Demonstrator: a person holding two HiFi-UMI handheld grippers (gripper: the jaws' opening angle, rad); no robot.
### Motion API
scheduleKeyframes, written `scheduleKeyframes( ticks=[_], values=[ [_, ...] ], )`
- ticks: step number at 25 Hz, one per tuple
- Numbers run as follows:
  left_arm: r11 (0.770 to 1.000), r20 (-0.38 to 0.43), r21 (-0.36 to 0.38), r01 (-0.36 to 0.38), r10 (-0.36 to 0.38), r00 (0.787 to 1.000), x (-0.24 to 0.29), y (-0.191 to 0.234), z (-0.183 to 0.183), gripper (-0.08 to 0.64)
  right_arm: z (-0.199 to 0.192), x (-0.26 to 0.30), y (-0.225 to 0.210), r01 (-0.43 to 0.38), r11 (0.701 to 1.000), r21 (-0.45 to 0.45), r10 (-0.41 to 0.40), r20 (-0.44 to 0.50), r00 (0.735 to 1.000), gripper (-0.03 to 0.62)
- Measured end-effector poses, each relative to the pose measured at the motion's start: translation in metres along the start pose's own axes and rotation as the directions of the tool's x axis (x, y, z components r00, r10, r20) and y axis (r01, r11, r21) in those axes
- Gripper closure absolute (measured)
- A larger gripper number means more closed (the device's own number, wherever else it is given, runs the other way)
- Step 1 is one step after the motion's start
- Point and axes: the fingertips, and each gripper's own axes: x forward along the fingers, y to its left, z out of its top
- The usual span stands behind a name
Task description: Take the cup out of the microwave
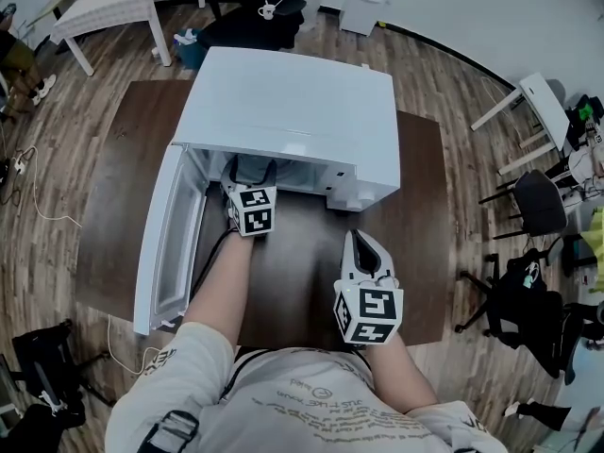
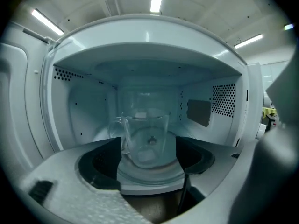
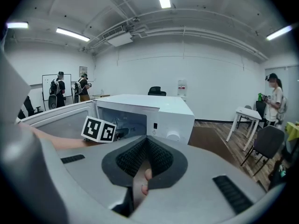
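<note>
A clear glass cup (image 2: 145, 139) with a handle on its left stands upright on the turntable inside the white microwave (image 1: 293, 102). The microwave door (image 1: 162, 243) hangs open to the left. My left gripper (image 2: 147, 161) is open at the mouth of the oven, its dark pads (image 2: 96, 164) apart on either side of the cup's base and not pressing on it. In the head view my left gripper (image 1: 248, 176) reaches into the opening. My right gripper (image 1: 359, 243) hovers over the brown table (image 1: 302, 281) in front of the oven, shut with nothing held; its pads (image 3: 140, 155) meet.
The microwave's control knob (image 3: 174, 136) faces me at the right front. Office chairs (image 1: 533, 201) and a small white table (image 1: 538, 102) stand to the right. A long white table (image 1: 113, 3) is at the back left. People stand far off in the right gripper view.
</note>
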Motion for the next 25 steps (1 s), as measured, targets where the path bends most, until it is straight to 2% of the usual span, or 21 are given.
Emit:
scheduleKeyframes(
  ticks=[7,17,25],
  values=[
    [0.999,-0.014,0.046,-0.002,0.003,1.0,0.015,-0.001,0.004,0.199,-0.003,0.006,-0.003,0.006,1.0,-0.015,-0.007,-0.021,1.0,0.581],
    [0.999,-0.027,0.044,-0.03,0.031,0.999,0.031,0.009,0.004,0.198,-0.009,0.01,-0.001,0.002,0.999,-0.034,-0.003,-0.044,0.999,0.581],
    [0.998,-0.093,0.062,0.004,0.001,0.996,0.033,0.003,-0.008,0.206,-0.015,0.006,-0.003,0.012,0.999,-0.052,-0.015,-0.06,0.998,0.581]
  ],
)
